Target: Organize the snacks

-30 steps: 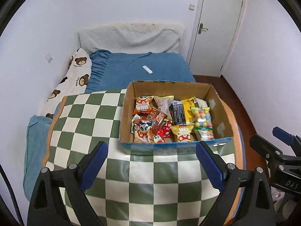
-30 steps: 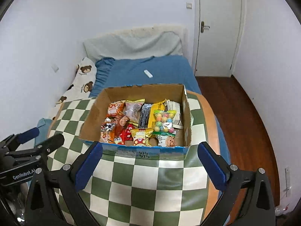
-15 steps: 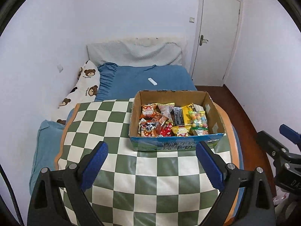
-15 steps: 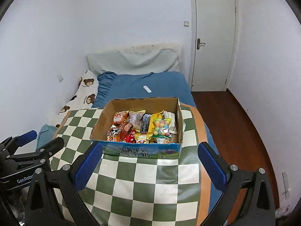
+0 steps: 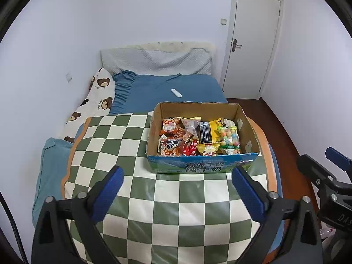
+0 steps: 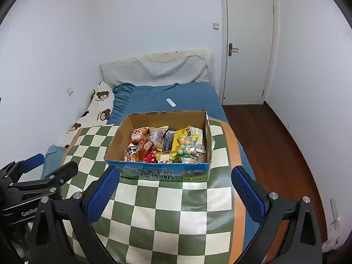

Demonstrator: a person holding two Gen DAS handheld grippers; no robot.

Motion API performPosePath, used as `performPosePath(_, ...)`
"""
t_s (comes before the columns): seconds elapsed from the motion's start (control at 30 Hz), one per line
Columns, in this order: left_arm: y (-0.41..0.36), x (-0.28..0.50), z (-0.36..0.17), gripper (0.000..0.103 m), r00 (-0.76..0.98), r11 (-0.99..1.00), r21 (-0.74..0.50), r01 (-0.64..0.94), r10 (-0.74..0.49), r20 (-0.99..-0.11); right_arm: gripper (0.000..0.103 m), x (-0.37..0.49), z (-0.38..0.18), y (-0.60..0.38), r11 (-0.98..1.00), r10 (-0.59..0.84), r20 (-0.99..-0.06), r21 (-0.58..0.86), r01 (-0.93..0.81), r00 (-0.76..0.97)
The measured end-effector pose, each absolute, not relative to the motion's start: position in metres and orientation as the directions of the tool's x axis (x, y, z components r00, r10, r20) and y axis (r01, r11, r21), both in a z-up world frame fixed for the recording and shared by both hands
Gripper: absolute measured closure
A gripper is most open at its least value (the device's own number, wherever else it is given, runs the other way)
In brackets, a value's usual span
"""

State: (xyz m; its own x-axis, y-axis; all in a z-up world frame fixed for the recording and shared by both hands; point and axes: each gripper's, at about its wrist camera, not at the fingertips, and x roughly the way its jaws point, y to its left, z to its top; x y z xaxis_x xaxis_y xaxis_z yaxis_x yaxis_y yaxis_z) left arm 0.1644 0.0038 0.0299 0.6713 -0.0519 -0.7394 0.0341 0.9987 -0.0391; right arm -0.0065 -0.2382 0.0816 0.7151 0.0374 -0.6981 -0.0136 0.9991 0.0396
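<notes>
An open cardboard box (image 5: 202, 167) (image 6: 167, 173) stands on a green-and-cream checkered cloth (image 5: 136, 145) (image 6: 171, 211) on the bed. Several snack packets fill it: an orange packet (image 5: 169, 126), a black bar (image 5: 204, 132), a bag of coloured candy balls (image 5: 228, 137) (image 6: 187, 145), a yellow packet (image 5: 208, 149). My left gripper (image 5: 177, 193) is open and empty, well back from the box. My right gripper (image 6: 176, 191) is open and empty, also back from the box. Each gripper shows at the edge of the other's view.
A blue bedsheet (image 5: 176, 83) lies beyond the cloth with a small white remote (image 5: 176, 92) on it. A bear-print pillow (image 5: 96, 101) and a grey pillow (image 5: 154, 61) lie by the wall. A white door (image 5: 253, 41) and wooden floor (image 6: 275, 145) are on the right.
Both grippers have pulled back and up from the box, so it looks smaller and farther away. Both stay open and empty. The box and snacks have not moved.
</notes>
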Motion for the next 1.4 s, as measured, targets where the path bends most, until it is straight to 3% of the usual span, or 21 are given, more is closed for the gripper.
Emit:
performPosePath(0.8, 0.005, 0.250, -0.035, 0.000, 0.609, 0.997, 0.060, -0.045, 0.075, -0.790, 0.000, 0.092, -0.007, -0.241, 0.999, -0.004, -0.768, 0.018, 0.029, 0.641)
performPosePath(1.4, 0.007, 0.257, -0.043, 0.000, 0.596, 0.998, 0.048, -0.043, 0.064, -0.800, 0.000, 0.098, -0.016, -0.240, 0.999, -0.020, -0.778, 0.003, 0.036, 0.629)
